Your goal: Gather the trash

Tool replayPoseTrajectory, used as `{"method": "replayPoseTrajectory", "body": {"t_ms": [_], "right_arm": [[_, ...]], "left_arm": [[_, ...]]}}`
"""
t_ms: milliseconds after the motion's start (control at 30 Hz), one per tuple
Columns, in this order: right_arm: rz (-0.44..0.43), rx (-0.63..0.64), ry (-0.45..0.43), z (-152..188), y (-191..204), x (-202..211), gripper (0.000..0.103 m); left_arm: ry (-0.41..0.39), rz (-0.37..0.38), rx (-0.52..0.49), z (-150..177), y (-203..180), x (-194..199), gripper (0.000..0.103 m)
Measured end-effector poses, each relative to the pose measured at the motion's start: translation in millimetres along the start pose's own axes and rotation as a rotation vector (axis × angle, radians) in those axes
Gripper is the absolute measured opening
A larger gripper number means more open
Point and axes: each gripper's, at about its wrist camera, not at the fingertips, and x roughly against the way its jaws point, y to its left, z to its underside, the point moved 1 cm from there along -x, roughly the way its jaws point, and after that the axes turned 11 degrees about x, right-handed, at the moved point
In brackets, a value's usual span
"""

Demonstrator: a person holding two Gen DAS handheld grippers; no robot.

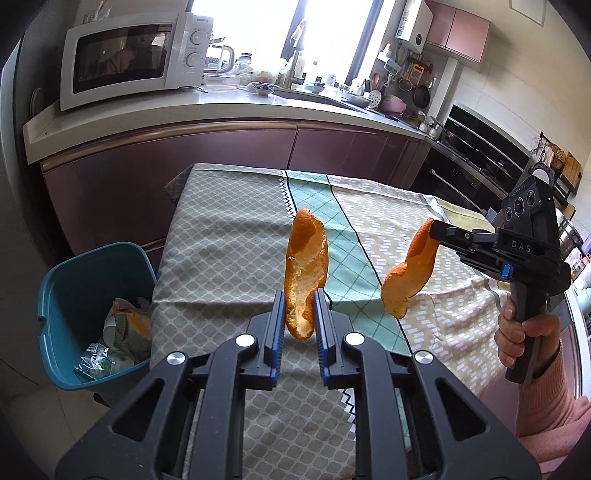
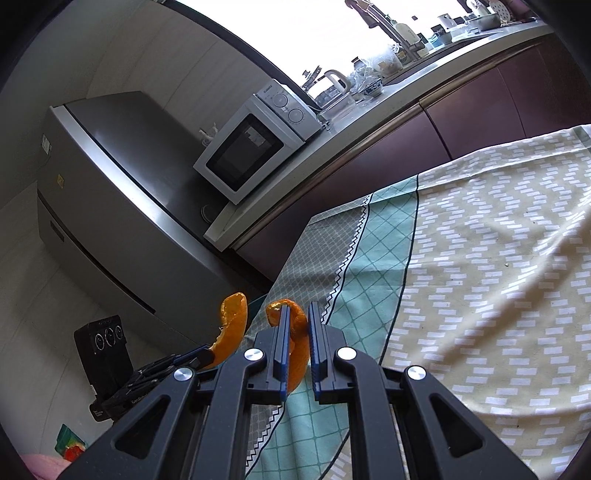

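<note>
L gripper (image 1: 299,306) was clamped on an orange peel (image 1: 306,273), peel standing up between the blue pads, above the near part of the table. R gripper (image 2: 296,325) was closed on a second peel (image 2: 297,350), peel curling round the inner pad. In the L view the R gripper (image 1: 430,230) held its peel (image 1: 408,269) by the top end, rest hanging free over the tablecloth (image 1: 229,236), not touching it. 2 peels total, 1 per gripper, well apart from each other.

Bin (image 1: 92,314): teal, on the floor just beside the table's left edge, w/ crumpled wrappers and plastic inside. Saw nothing between my L peel and the bin except the table edge.

Tablecloth had 3 pattern bands: grey lattice, teal diamond strip, beige w/ white dashes. No loose trash on the parts in view.

Around: white microwave (image 1: 136,55) on the counter (image 1: 221,110), 2 dials; fridge (image 2: 122,206) left of it in the R view; kettle (image 1: 221,59) by the microwave; blue-white bowl (image 1: 262,88); oven (image 1: 480,158) at right; wall heater unit (image 1: 415,22) by the window.

Writing: "DAS" on the R gripper body. Microwave brand read approx "Galanz", small, not sure. Partial "GenRob.." on the L gripper body in the R view.

My R hand (image 1: 524,332) was on the handle, pink sleeve.
</note>
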Motion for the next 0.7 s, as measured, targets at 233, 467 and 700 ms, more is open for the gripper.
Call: {"method": "replayPoseTrajectory", "body": {"t_ms": [233,467,700], "right_arm": [[-0.027,0.012,0.012,-0.3,15.0,-16.2,0.008],[-0.057,0.022,0.031,-1.7,29.7,-37.4,0.008],[-0.076,0.034,0.077,3.5,41.6,-60.0,0.008]], "left_arm": [[-0.025,-0.03,-0.008,3.8,7.2,16.0,0.016],[-0.037,-0.053,0.012,5.4,28.1,30.1,0.014],[-0.035,-0.07,0.054,8.7,52.8,34.8,0.014]]}}
